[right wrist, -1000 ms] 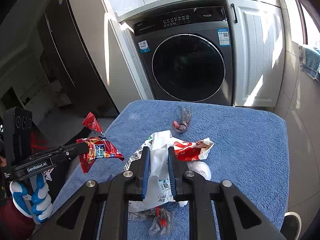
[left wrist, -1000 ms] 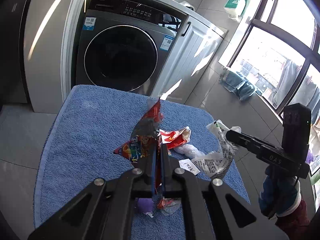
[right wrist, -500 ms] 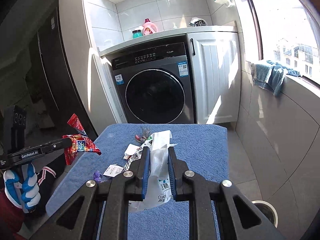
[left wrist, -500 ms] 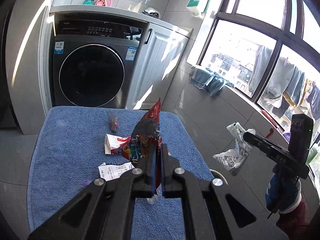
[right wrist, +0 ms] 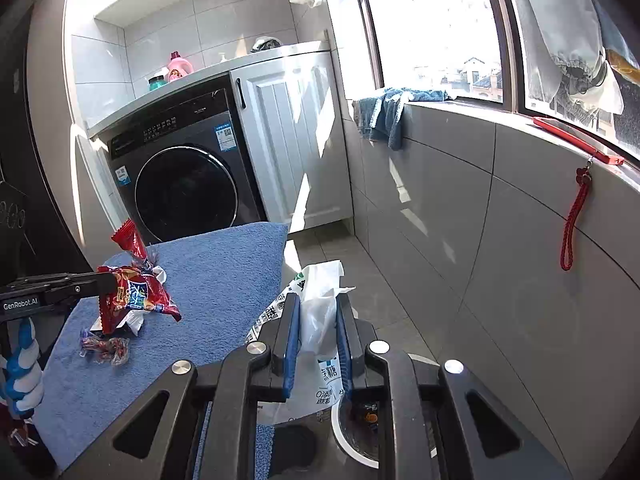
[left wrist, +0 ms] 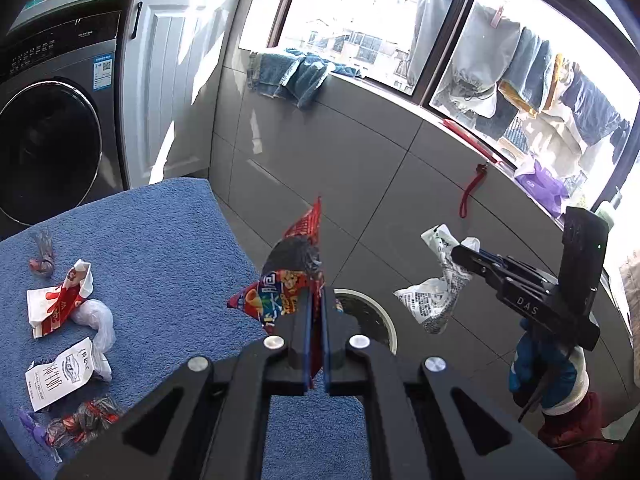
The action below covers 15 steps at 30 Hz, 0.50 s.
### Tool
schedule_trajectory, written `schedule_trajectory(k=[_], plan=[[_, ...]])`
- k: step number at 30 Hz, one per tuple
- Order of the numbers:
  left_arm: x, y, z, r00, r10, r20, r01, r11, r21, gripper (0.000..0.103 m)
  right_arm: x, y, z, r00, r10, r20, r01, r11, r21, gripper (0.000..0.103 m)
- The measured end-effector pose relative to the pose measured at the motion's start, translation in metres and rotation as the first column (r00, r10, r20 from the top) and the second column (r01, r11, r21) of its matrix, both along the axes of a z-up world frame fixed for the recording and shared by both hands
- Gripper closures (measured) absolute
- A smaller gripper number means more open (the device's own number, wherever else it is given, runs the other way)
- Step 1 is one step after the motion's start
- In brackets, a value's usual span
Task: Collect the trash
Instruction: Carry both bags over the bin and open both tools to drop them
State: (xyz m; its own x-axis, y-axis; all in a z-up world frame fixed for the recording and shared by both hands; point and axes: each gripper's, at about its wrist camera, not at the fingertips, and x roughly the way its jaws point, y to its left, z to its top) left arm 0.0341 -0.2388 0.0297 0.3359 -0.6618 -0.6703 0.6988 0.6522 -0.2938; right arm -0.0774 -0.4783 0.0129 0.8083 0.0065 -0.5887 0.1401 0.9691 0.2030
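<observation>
Trash here is mostly crumpled packaging, and two pieces of it are off the table in the grippers. The red foil snack wrapper with bright printed pictures [left wrist: 296,276] stands up between the blue-lined jaws of the left gripper [left wrist: 316,312], which are pressed nearly together on its lower edge; in the right wrist view the same wrapper [right wrist: 134,292] hangs at the tip of that gripper [right wrist: 102,282] above the blue terry towel covering the table [right wrist: 224,276]. The white plastic bag with black printed text [right wrist: 320,320] is pinched in the right gripper [right wrist: 318,332], whose jaws stand a little apart with the bag bunched between them; from the left wrist view this bag [left wrist: 440,284] dangles from the right gripper [left wrist: 466,258] over the grey tiled floor [left wrist: 400,208], beyond the towel's edge. A round white-rimmed bin [left wrist: 380,320] sits on the floor just beside the table, below and between the two grippers; in the right wrist view its rim [right wrist: 348,440] shows beneath the held bag. Left on the towel [left wrist: 160,240] are a white and red torn paper packet [left wrist: 60,304], a white labelled sachet [left wrist: 60,372], a crumpled clear film [left wrist: 100,320], a small twisted sweet wrapper [left wrist: 42,256] and a clear and red crinkled wrapper [left wrist: 80,424]. A dark grey front-loading washing machine [right wrist: 180,176] stands behind the table.
</observation>
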Motion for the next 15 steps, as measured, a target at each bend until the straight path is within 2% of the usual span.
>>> schedule_trajectory(k=[8, 15], plan=[[0.012, -0.112, -0.065, 0.987, -0.137, -0.088, 0.145, 0.984, 0.1, 0.099, 0.011, -0.061, -0.072, 0.987, -0.103, -0.123, 0.11, 0.993, 0.05, 0.087], [0.022, -0.175, -0.12, 0.968, -0.187, -0.168, 0.212, 0.966, 0.146, 0.096, 0.025, -0.089, -0.129, 0.961, -0.156, -0.227, 0.181, 0.979, 0.093, 0.083]])
